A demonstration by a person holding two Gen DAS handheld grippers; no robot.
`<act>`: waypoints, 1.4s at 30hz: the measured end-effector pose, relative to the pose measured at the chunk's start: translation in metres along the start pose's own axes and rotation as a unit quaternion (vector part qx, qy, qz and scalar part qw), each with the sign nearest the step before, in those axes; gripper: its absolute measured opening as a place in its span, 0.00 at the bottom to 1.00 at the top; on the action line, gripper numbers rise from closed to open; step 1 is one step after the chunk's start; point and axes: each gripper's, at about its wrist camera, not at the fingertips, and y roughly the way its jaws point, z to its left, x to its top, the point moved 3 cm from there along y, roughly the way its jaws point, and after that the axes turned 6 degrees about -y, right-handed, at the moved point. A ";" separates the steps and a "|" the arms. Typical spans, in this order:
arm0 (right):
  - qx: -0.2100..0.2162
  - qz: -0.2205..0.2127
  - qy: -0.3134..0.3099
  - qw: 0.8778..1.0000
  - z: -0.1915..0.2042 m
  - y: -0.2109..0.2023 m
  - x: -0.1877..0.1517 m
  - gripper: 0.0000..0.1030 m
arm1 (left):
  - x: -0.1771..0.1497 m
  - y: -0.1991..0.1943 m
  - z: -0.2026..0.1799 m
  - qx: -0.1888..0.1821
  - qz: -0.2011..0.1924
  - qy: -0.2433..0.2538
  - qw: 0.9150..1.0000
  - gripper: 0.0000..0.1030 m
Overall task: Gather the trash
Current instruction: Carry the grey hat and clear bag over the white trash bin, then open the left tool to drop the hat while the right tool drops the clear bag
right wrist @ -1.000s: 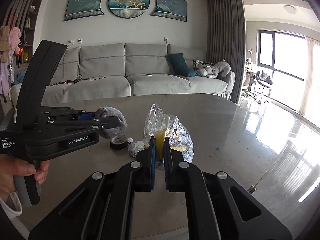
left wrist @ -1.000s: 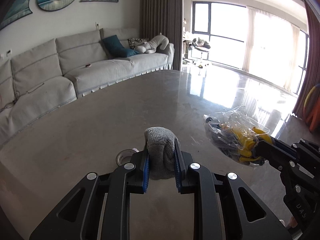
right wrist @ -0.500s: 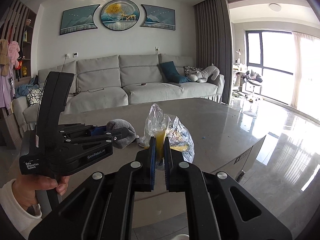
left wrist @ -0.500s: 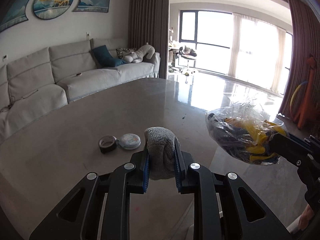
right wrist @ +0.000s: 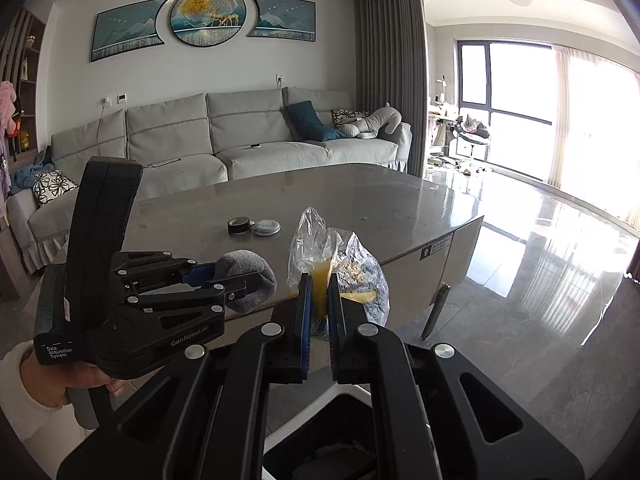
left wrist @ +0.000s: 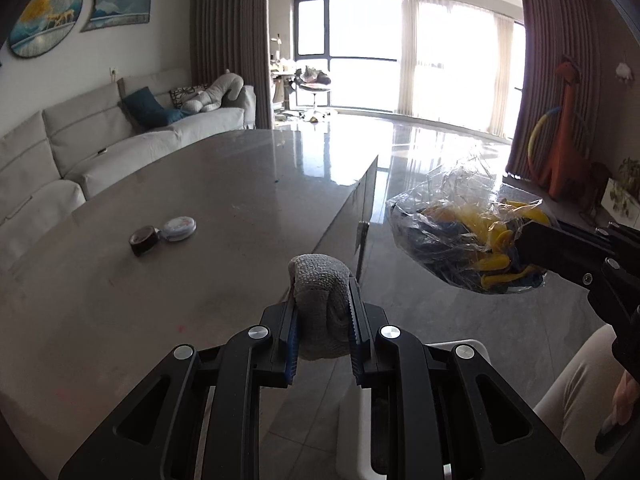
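The left gripper [left wrist: 322,320] tips down a little, its fingers [left wrist: 289,340] squeezing a grey rolled cloth [left wrist: 320,292]. Beside it, the right gripper [right wrist: 318,304] pinches a crinkly plastic bag [right wrist: 340,264] above a white bin [right wrist: 344,392], off the bench [right wrist: 360,196].

Rolled grey cloth [left wrist: 322,304] and crumpled clear bag [left wrist: 464,236], both aloft.

Both grippers are matte black plastic with cut-out linkage arms and round silver screws at the joints. The left gripper [left wrist: 322,336] and right gripper [right wrist: 318,314] have fingers [left wrist: 289,344] lined with ribbed blue pads. White "GenRobot.AI" and "Data Acquisition System" lettering marks the left one's body at left of the right view. A cream sleeve [right wrist: 16,364] shows at lower left.
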 end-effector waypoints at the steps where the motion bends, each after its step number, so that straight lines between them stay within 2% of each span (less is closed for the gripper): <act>1: -0.003 0.004 0.003 1.000 -0.002 -0.003 -0.005 0.08 | -0.007 0.001 -0.009 -0.011 0.005 0.003 1.000 0.19; 7: -0.017 0.026 0.027 0.999 -0.013 -0.023 -0.037 0.08 | -0.048 0.024 -0.055 -0.047 0.042 0.047 0.997 0.19; 12: -0.031 0.042 0.040 0.998 -0.020 -0.033 -0.058 0.08 | -0.071 0.043 -0.081 -0.080 0.071 0.066 0.992 0.19; 16: -0.038 0.053 0.045 0.997 -0.027 -0.038 -0.073 0.08 | -0.076 0.056 -0.095 -0.090 0.081 0.085 0.989 0.19; 28: -0.042 0.085 0.078 0.992 -0.040 -0.032 -0.107 0.08 | -0.091 0.078 -0.111 -0.110 0.118 0.097 0.982 0.21; 30: -0.040 0.092 0.082 0.992 -0.041 -0.031 -0.111 0.08 | -0.091 0.083 -0.110 -0.117 0.131 0.096 0.980 0.34; 31: -0.039 0.095 0.084 0.991 -0.041 -0.030 -0.114 0.08 | -0.093 0.086 -0.109 -0.112 0.136 0.095 0.980 0.57; 32: -0.038 0.097 0.087 0.991 -0.042 -0.029 -0.115 0.08 | -0.095 0.088 -0.110 -0.099 0.138 0.098 0.981 0.87; 33: -0.038 0.098 0.088 0.991 -0.043 -0.029 -0.116 0.08 | -0.096 0.088 -0.110 -0.087 0.133 0.103 0.982 0.93; 37: -0.040 0.103 0.089 0.990 -0.043 -0.026 -0.117 0.08 | -0.105 0.090 -0.119 -0.060 0.131 0.154 0.978 0.95; 42: -0.039 0.104 0.089 0.990 -0.043 -0.027 -0.117 0.08 | -0.108 0.091 -0.117 -0.060 0.136 0.158 0.976 0.95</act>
